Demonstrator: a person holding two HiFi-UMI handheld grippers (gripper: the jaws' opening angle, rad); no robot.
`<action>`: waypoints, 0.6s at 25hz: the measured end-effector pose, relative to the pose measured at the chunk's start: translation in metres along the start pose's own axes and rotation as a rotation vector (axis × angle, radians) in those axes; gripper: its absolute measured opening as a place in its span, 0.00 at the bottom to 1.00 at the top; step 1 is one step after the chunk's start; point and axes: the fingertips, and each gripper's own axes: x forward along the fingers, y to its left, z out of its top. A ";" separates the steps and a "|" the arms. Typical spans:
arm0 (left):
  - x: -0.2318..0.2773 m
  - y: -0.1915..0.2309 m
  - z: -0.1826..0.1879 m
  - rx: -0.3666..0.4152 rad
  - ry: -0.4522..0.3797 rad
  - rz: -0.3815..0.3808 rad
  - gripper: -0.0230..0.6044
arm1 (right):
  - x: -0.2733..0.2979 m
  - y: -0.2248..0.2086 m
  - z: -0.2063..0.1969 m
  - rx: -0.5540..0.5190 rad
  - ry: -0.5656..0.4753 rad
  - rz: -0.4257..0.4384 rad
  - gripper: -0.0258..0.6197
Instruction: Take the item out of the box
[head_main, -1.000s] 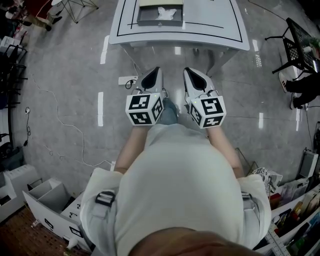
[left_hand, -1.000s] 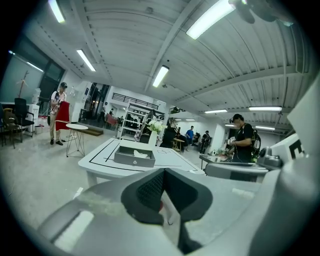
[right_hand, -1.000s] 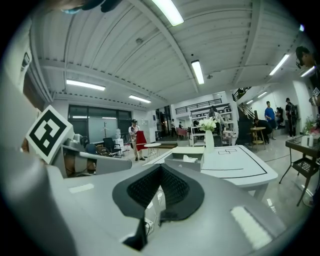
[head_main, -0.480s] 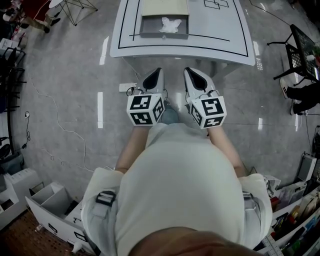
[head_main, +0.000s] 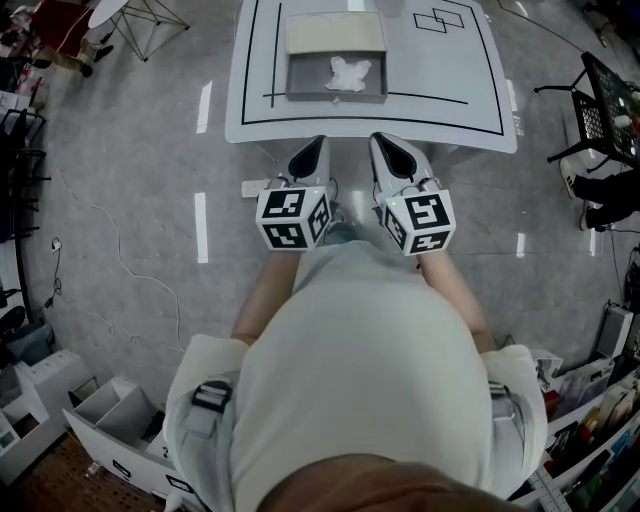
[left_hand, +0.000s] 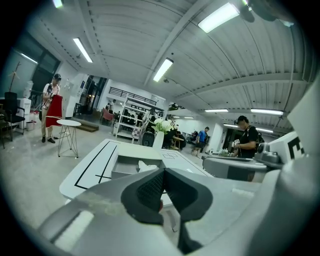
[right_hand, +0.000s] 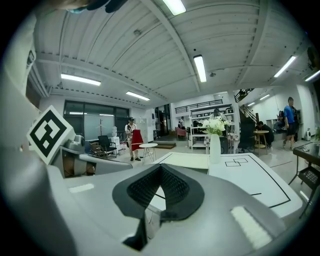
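Observation:
On the white table (head_main: 262, 112) stands an open grey box (head_main: 302, 84) whose pale lid stands up behind it. A crumpled white item (head_main: 349, 73) lies inside the box. My left gripper (head_main: 314, 143) and right gripper (head_main: 382, 140) hang side by side just short of the table's near edge, both shut and empty. In the left gripper view the shut left gripper (left_hand: 162, 172) points at the box (left_hand: 126, 167), with the white item (left_hand: 146, 165) showing above its wall. The right gripper (right_hand: 161, 167) points along the table (right_hand: 250, 187).
Black lines and a double-square mark (head_main: 441, 18) are drawn on the tabletop. A white vase with flowers (right_hand: 215, 142) stands at the table's far end. A black chair (head_main: 605, 90) is at the right, white drawers (head_main: 110, 410) behind left. People stand far off in the room.
The table and box have come lower and nearer in the head view as the person steps toward them. Both grippers stay shut in front of the body.

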 end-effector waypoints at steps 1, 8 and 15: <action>0.004 0.004 0.002 0.000 0.002 -0.004 0.04 | 0.006 -0.002 0.001 -0.002 0.000 -0.004 0.04; 0.035 0.029 0.014 0.012 0.021 -0.031 0.04 | 0.043 -0.014 0.006 -0.003 0.003 -0.032 0.04; 0.055 0.050 0.021 0.012 0.033 -0.040 0.04 | 0.070 -0.022 0.006 0.009 0.004 -0.046 0.04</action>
